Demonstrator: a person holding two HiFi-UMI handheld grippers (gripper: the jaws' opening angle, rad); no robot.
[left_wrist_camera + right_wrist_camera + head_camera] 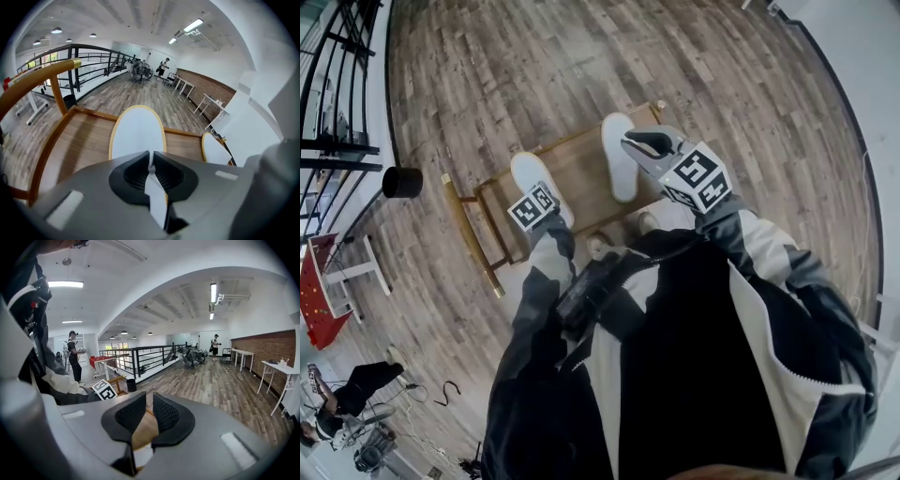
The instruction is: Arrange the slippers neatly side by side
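On a low wooden platform point(581, 178) with a raised rim, set on a plank floor point(581, 56), lie two white slippers with pale yellow edges. They point roughly the same way but lie apart, with bare wood between them. The left slipper point(528, 173) is toward the platform's left side, and the right slipper point(619, 159) reaches further up toward the far rim. A person in a black and white jacket point(694, 356) stands over the platform with a grey gripper in each hand. The left gripper point(151, 168) points steeply down at the near end of the left slipper. Its dark ribbed jaws are pressed together on a thin white piece of that slipper, which seems to be the near edge, though the close view makes the exact part hard to judge. The rest of the slipper stretches away in front of the jaws. The right gripper point(148, 412) hangs just beside the right slipper, tilted less steeply. Its jaws are almost together, with a narrow gap between them that holds nothing; wood and a sliver of white show through below. A black bin point(401, 181) stands on the floor to the left of the platform, near a dark metal railing point(93, 58).
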